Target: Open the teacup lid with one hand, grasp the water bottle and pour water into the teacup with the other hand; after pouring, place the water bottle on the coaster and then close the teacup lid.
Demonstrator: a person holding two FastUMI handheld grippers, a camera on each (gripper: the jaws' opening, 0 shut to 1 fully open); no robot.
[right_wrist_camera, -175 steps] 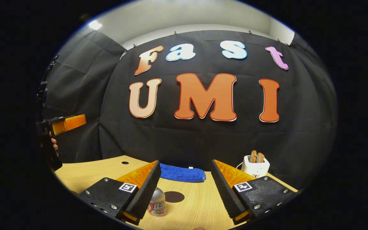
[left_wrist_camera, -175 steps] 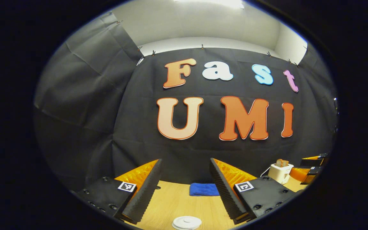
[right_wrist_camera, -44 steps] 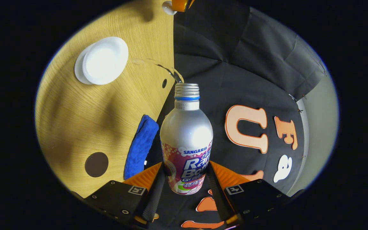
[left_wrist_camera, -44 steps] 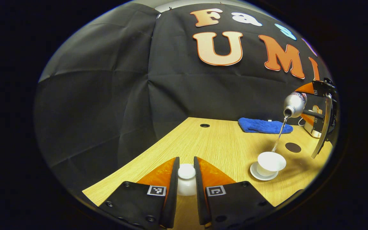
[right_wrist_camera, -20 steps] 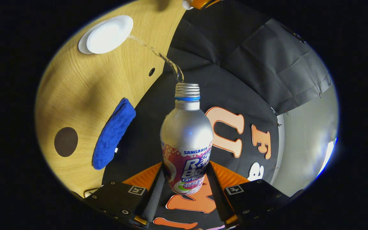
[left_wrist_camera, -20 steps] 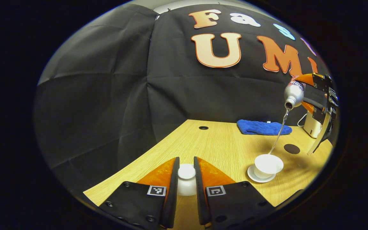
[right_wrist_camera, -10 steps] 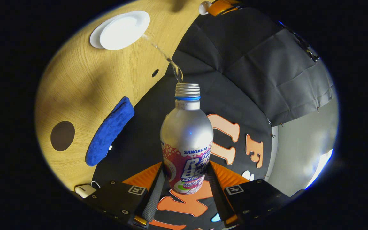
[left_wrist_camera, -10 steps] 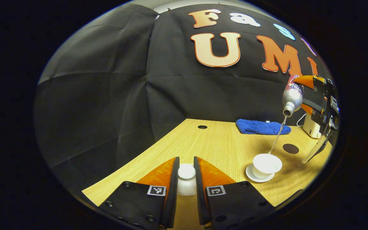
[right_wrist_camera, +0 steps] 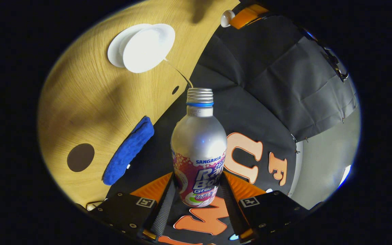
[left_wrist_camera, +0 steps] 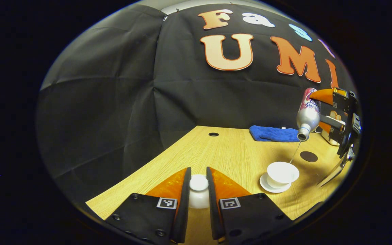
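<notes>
The right gripper (right_wrist_camera: 196, 200) is clamped on the lower body of the water bottle (right_wrist_camera: 198, 149), both fingers pressing its sides, and holds it tipped mouth-down above the teacup (left_wrist_camera: 281, 173) so that a thin stream of water (left_wrist_camera: 295, 153) runs from the neck to the cup's far right rim. In the left gripper view the bottle hangs up and to the right of the cup, high enough that the neck is clear of the rim. The cup sits on its white saucer (left_wrist_camera: 267, 185) toward the right of the tabletop (left_wrist_camera: 223, 153), uncovered. The left gripper (left_wrist_camera: 198, 200) is closed on the knob of the teacup lid (left_wrist_camera: 198, 195), holding it low over the near edge of the tabletop, well to the left of the cup; that seems chosen to keep the lid out of the stream and the pouring gripper's way, yet near enough to replace. The dark round coaster (left_wrist_camera: 308, 156) lies just beyond the cup on the right, a short carry for the bottle once pouring ends. A blue cloth (left_wrist_camera: 272, 133) lies along the far side. The stream looks slender, so I judge the pour is tapering off or the bottle is nearly spent.
</notes>
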